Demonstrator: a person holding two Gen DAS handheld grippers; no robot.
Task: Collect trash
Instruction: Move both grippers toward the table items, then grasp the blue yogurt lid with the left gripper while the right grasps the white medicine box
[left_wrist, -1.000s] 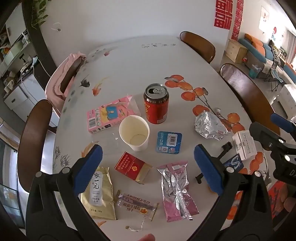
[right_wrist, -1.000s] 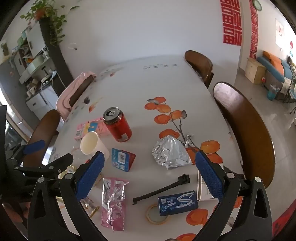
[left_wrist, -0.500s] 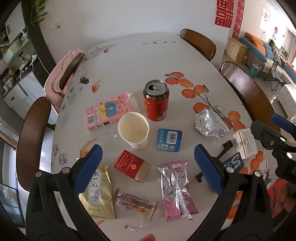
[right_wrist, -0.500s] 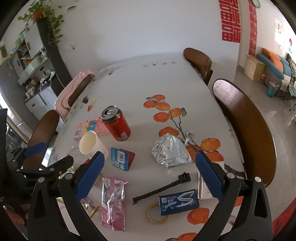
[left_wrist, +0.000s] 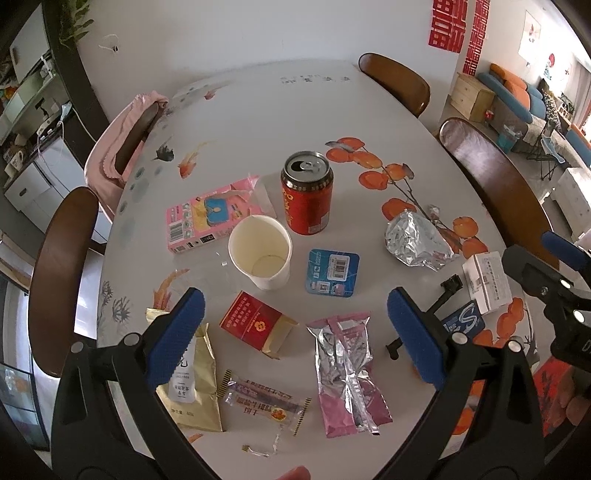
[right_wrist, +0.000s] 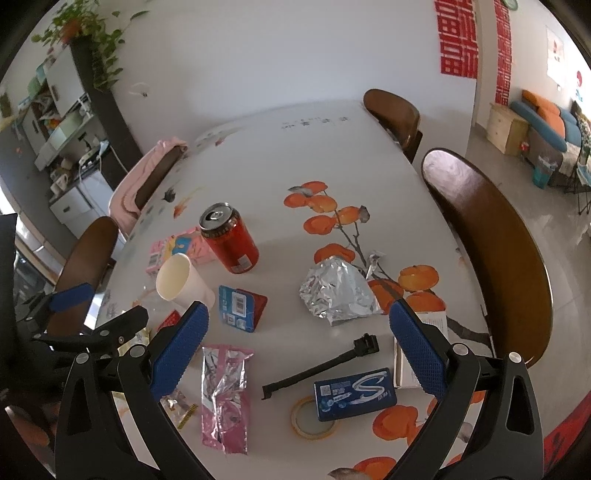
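A white oval table (left_wrist: 258, 110) painted with orange fruit and fish is filling the middle of both views, and brown chairs (left_wrist: 495, 173) are being seen around its rim. The left gripper (left_wrist: 295, 334) is being held low in the left wrist frame with its blue pads spread wide apart and nothing between them; the right gripper (right_wrist: 297, 341) is being held likewise in the lower part of its own frame, jaws wide apart and empty. The trash is lying scattered across the near half of the table: a pink box (left_wrist: 210, 219) at centre left, crumpled foil (left_wrist: 415, 240) at centre right, a red can (left_wrist: 306, 197) standing upright at centre, a white paper cup (left_wrist: 260, 251) just below and left of the can, a pink-silver wrapper (left_wrist: 349, 373) at lower centre, a gold pouch (left_wrist: 194, 391) at lower left, a red cigarette pack (left_wrist: 255, 323) between cup and wrapper, and a blue lid (left_wrist: 332, 271) right of the cup.
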